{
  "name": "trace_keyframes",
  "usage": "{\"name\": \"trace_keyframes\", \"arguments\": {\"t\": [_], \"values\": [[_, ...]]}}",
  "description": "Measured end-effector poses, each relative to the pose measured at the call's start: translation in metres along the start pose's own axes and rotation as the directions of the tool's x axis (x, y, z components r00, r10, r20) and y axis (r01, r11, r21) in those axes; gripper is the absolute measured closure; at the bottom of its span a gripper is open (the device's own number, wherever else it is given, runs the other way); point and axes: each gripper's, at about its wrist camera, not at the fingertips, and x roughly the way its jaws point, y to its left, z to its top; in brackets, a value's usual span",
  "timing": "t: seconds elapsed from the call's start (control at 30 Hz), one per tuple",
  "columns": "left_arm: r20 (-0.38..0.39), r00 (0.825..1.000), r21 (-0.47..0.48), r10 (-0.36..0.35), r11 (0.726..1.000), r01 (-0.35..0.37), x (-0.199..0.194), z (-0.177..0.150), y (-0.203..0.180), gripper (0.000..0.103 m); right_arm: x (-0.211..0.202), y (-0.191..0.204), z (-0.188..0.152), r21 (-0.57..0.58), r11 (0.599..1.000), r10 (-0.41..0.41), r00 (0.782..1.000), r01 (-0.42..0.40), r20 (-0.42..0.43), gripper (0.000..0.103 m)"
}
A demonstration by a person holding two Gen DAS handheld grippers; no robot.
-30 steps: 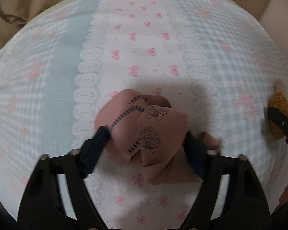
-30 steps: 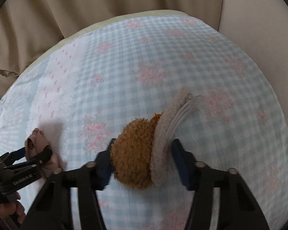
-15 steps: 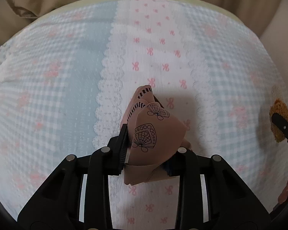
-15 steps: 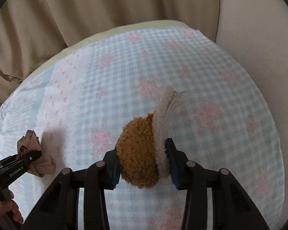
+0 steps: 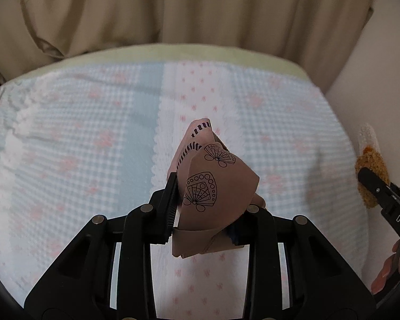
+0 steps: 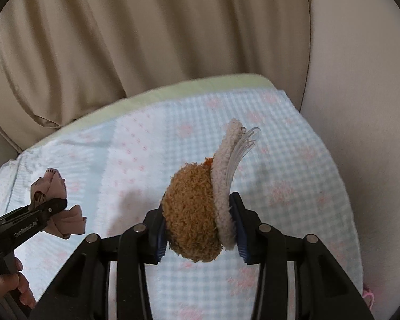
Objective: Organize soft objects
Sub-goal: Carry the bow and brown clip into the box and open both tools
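Above the bed [image 5: 80, 138], the left claw [image 5: 208, 208] pinched a limp, light pink cloth [image 5: 216, 186] by its bunched middle at 6 o'clock, while the right claw [image 6: 200, 229] squeezed a springy, fuzzy brown plush [image 6: 192, 213], whose clear stiff comb [image 6: 242, 146] looked fragile.

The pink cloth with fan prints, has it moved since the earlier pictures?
Yes. The pink cloth, shut in the left gripper, has risen off the checked bedspread: the beige curtain behind now fills the top of the view.
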Motion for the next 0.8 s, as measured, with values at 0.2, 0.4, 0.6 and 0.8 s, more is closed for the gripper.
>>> {"name": "trace_keyframes", "arguments": {"t": [0.2, 0.4, 0.6, 0.8], "values": [[0.058, 0.998, 0.006, -0.016, 1.000, 0.016, -0.075, -0.003, -0.002, 0.075, -0.069, 0.025, 0.002, -0.027, 0.999, 0.027, 0.999, -0.027, 0.034, 0.065], [0.097, 0.995, -0.017, -0.032, 0.999, 0.034, -0.150, -0.022, 0.009, 0.075, -0.136, 0.052, -0.009, -0.074, 0.996, 0.057, 0.997, -0.053, 0.056, 0.065], [0.085, 0.996, -0.023, -0.039, 0.999, 0.041, -0.196, -0.060, 0.032, 0.075, -0.187, 0.084, -0.039, -0.129, 0.989, 0.085, 0.995, -0.078, 0.054, 0.065], [0.068, 0.997, -0.006, -0.041, 0.999, 0.041, -0.231, -0.105, 0.060, 0.075, -0.214, 0.114, -0.084, -0.116, 0.988, 0.104, 0.994, -0.102, 0.014, 0.065]]}}
